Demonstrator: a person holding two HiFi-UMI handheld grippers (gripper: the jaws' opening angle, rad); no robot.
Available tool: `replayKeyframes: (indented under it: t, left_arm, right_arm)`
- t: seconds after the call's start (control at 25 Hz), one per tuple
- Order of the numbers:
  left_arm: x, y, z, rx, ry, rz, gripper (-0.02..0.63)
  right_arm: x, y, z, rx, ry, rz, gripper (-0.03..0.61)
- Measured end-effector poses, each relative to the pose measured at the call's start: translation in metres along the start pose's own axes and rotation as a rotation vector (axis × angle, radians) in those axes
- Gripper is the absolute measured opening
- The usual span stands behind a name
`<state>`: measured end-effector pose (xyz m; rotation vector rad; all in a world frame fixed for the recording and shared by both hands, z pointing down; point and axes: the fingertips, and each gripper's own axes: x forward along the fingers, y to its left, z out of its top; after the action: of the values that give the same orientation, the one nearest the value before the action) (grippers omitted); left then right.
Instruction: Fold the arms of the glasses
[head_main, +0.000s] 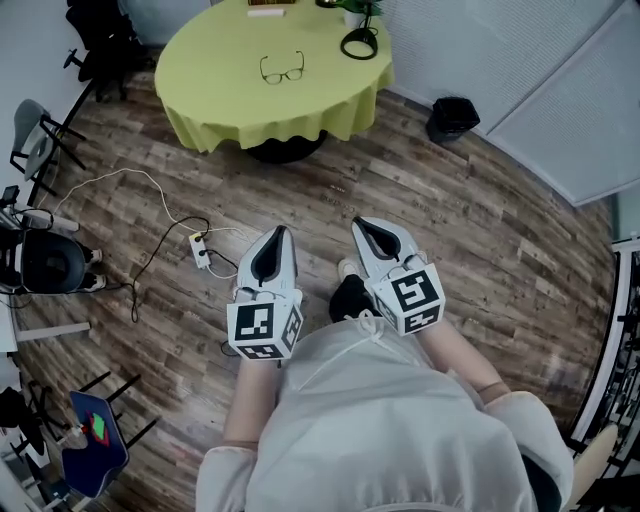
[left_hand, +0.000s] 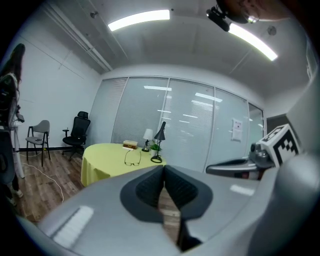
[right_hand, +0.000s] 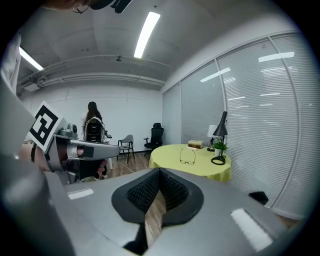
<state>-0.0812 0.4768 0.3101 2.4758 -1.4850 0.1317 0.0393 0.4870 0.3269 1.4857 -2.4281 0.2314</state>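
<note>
At upper centre, the glasses (head_main: 282, 70) are lying unfolded on the surface (head_main: 220, 95), so the left gripper (head_main: 280, 233) and right gripper (head_main: 361, 223), both pressed together and empty, should approach steadily before spreading.

The glasses (head_main: 282, 70) are a slim pair with a thin dark frame, two rounded clear lenses and a narrow bridge between them; both arms stand open, unfolded, running back from the two ends of the lens front and roughly parallel to each other; the pair sits on the yellow-green cloth of the round table (head_main: 205, 95), about the middle of the tabletop and well in from its rim; the lens front faces the table's near edge, and the arm tips point toward its far edge; from the gripper views it appears small and distant, so finer detail of the frame cannot be told.
</note>
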Motion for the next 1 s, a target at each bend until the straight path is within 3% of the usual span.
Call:
replayKeyframes:
  t: [0.52,0.72,1.0]
  left_arm:
    - [0.184,-0.025,0.033,-0.035,0.0,0.135,0.008]
    - [0.222,-0.015,0.026,-0.046,0.042,0.156,0.008]
    - [0.269,0.034,0.032,-0.067,0.056,0.196,0.008]
  right_arm:
    - [0.094,-0.202,0.019,-0.003,0.038,0.056,-0.002]
    - [0.125,-0.236,0.013,0.006,0.067,0.054,-0.002]
    - [0.183,-0.256,0.018,0.007,0.092,0.068,-0.002]
